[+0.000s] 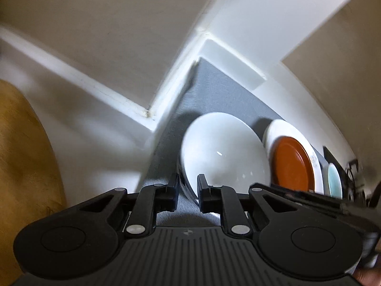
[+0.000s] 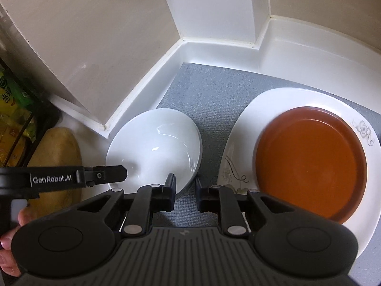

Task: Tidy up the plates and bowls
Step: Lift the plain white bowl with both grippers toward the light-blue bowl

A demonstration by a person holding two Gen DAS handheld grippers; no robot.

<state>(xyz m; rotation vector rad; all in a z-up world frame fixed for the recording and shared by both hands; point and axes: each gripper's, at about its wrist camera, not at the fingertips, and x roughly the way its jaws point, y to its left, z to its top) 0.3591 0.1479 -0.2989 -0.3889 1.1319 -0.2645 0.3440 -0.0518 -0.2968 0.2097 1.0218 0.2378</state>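
Note:
A stack of white bowls (image 2: 154,147) stands on the grey mat (image 2: 209,90); it also shows in the left wrist view (image 1: 223,152). My left gripper (image 1: 188,190) has its jaws on either side of the bowl rim, narrowly parted; it shows from the side in the right wrist view (image 2: 119,171), at the rim. My right gripper (image 2: 185,190) is open and empty just right of the bowls' near edge. An orange plate (image 2: 309,166) lies on a large white flowered plate (image 2: 240,147); both show in the left wrist view, the orange one (image 1: 290,164) on the white one (image 1: 273,131).
White walls and a skirting corner (image 2: 219,43) close the back. A yellow-brown rounded thing (image 2: 57,166) and green packets (image 2: 14,109) lie at the left. A pale blue dish (image 1: 334,181) stands past the plates.

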